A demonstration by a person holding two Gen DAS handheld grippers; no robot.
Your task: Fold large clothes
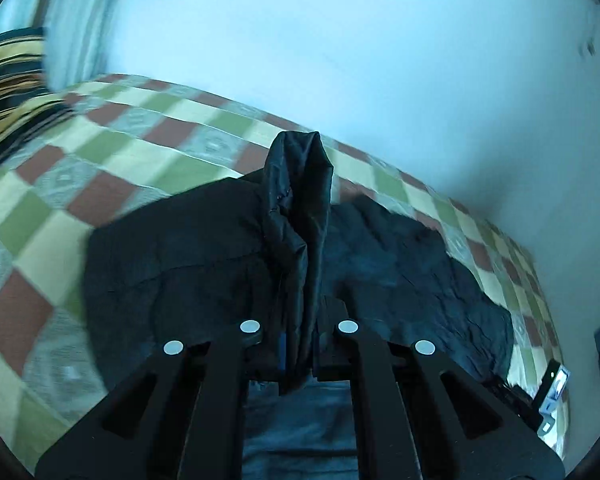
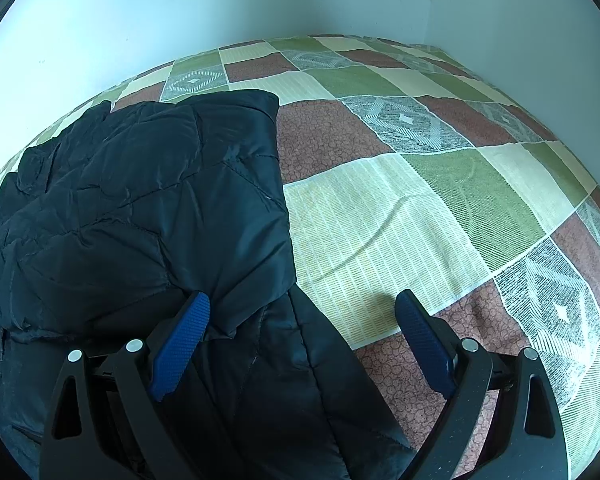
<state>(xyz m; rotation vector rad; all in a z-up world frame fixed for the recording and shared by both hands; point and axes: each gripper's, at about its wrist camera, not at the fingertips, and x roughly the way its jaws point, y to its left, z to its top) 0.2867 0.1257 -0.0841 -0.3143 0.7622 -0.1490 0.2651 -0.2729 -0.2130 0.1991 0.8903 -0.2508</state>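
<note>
A black quilted jacket (image 2: 132,200) lies spread on a bed with a checked cover (image 2: 420,208). In the left wrist view my left gripper (image 1: 300,344) is shut on a bunched fold of the jacket (image 1: 300,208), which stands up from between the jaws above the rest of the garment (image 1: 400,280). In the right wrist view my right gripper (image 2: 302,308) is open, its blue pads (image 2: 184,344) wide apart. It hovers over the jacket's right edge, one pad above the fabric, the other above the cover.
Pale walls (image 2: 220,8) border the bed on its far sides. A yellow and black striped cloth (image 1: 8,80) lies at the bed's far left. A small lit device (image 1: 556,388) sits at the right edge of the bed.
</note>
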